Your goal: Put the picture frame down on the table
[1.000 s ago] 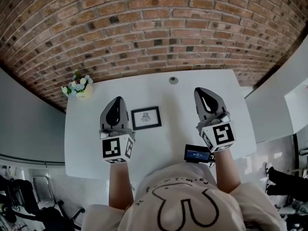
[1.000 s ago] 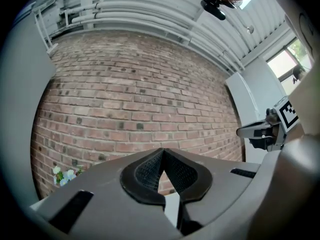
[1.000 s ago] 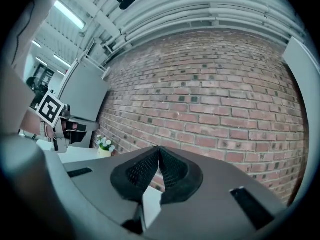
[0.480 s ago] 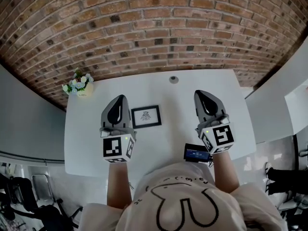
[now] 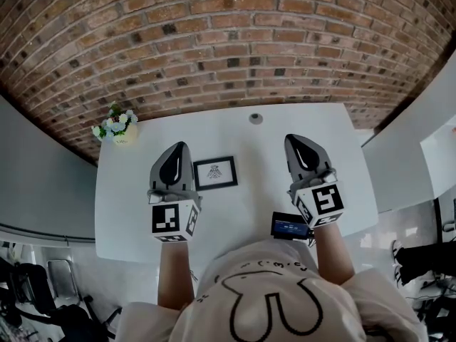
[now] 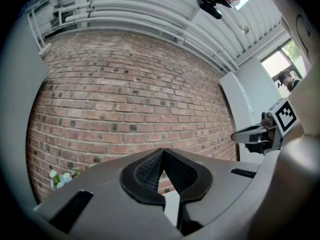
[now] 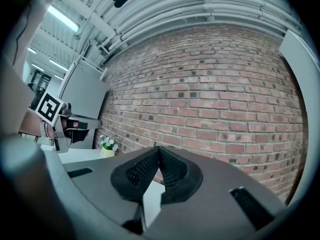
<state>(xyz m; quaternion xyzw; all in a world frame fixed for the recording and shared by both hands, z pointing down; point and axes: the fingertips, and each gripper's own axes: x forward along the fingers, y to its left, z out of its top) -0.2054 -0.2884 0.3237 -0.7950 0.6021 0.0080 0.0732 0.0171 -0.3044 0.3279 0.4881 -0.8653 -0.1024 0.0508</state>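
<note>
A loft-style office or studio: bare brick wall [image 5: 228, 41], white table [image 5: 235, 216], exposed ceiling pipes [image 6: 125, 6], strip lights [image 7: 62, 18].

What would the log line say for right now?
picture frame: on table, untouched | left gripper: shut, empty | right gripper: shut, empty | position: one each side of frame

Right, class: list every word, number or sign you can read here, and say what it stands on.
Nothing is legible.
Picture frame: small dark print, too small to read.
Black device: blue screen, figures blurred.
Left tool and right tool: cubes bear square marker patterns, no letters.
Shirt: line drawing, no clear words.
</note>
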